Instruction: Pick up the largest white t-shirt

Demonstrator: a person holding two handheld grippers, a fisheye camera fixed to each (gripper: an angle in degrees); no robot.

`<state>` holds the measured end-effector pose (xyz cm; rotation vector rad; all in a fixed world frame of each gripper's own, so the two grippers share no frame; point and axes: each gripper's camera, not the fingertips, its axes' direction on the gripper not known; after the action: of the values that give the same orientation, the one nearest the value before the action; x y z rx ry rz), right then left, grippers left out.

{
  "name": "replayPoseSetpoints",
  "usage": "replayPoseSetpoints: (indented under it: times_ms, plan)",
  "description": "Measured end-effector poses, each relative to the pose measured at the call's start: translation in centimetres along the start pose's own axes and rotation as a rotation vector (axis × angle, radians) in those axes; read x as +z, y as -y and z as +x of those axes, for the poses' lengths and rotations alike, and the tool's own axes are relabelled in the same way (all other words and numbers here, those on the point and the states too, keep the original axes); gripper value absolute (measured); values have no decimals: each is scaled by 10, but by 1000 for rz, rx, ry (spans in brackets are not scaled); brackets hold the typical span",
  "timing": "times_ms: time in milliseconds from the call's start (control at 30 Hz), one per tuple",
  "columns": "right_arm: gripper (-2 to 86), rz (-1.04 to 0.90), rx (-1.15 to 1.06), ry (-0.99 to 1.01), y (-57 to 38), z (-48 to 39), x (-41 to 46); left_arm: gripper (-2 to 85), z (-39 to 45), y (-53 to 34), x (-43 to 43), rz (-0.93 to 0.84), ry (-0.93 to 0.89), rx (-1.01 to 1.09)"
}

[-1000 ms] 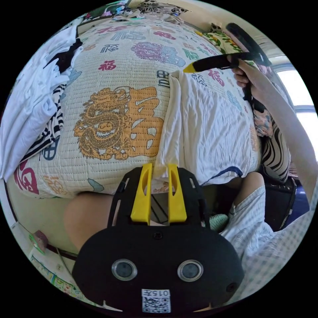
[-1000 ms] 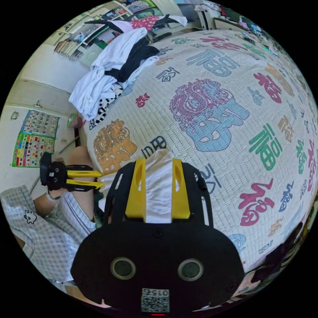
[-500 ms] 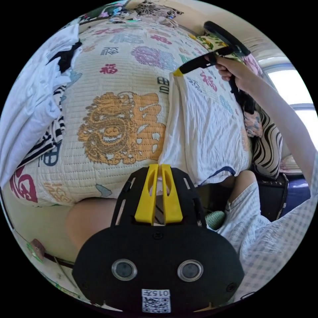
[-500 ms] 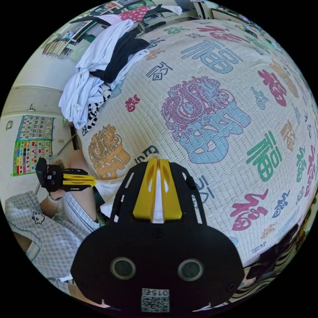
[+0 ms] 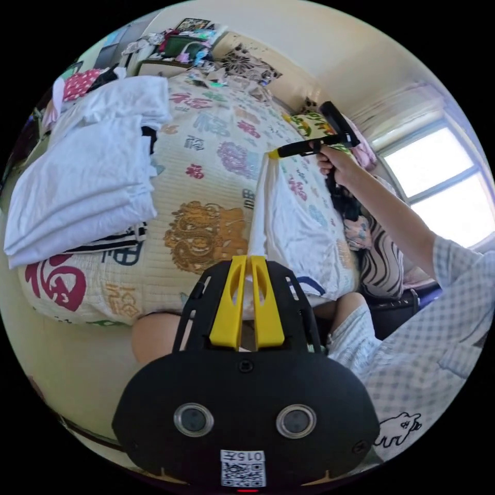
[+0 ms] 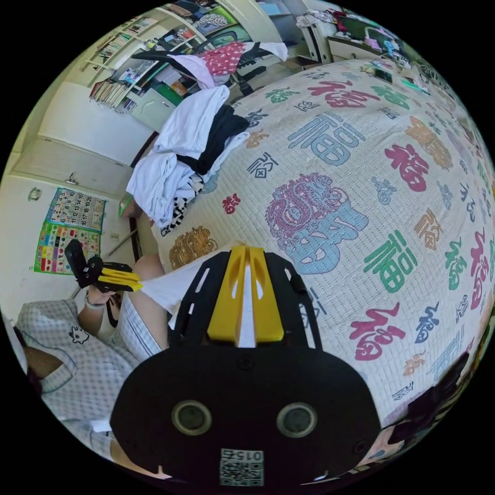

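Midway over a bed, a white t-shirt (image 5: 296,227) hangs stretched between two hand-held grippers. Seen from the left gripper view, the left gripper (image 5: 246,278) has its yellow jaws drawn nearly together on one edge of the shirt, white cloth pinched in the narrow slit between them. From there the fabric runs up and away to the right gripper (image 5: 274,153), held in the person's hand (image 5: 337,167) beyond the far end of the shirt, its yellow tips closed on the opposite edge. The shirt's lower part drapes down beside the bedspread (image 5: 206,170), a cream quilt printed with coloured characters and dragon motifs, and a dark blue neckline trim shows near its bottom hem.

To the left of the left gripper, well apart from the held shirt, a pile of clothes (image 5: 87,170) sits on the quilt: white garments on top, black and striped pieces under them.

From the right gripper view, the right gripper (image 6: 246,289) is clamped narrow on a strip of white fabric, and the shirt (image 6: 167,286) stretches off to its left toward the left gripper (image 6: 134,281). The clothes pile (image 6: 180,154) lies beyond, near the bed's far edge. The person's checked sleeve (image 5: 428,335) fills the side next to the left gripper.
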<state>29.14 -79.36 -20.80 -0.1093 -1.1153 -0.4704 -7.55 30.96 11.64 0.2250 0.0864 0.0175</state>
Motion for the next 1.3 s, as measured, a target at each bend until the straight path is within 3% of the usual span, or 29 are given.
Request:
replayPoseSetpoints:
  times_ms: [200, 367, 667, 967, 1100, 1300]
  plan:
    - [-3, 147, 48, 135, -108, 35, -70, -3, 99, -21, 43, -47, -194, 202]
    - [-2, 245, 114, 87, -218, 68, -118, -2, 207, -30, 130, -171, -336, 391]
    - [1, 286, 239, 116, -359, 147, -142, -1, 352, -57, 293, -338, -330, 691]
    - [8, 361, 228, 222, -429, 187, -167, 5, 395, -74, 395, -460, -222, 780]
    - [26, 421, 332, 298, -466, 208, -182, 23, 397, -77, 430, -512, -201, 807]
    - [85, 547, 462, 187, -520, 200, -230, 68, 392, -69, 452, -615, -309, 789]
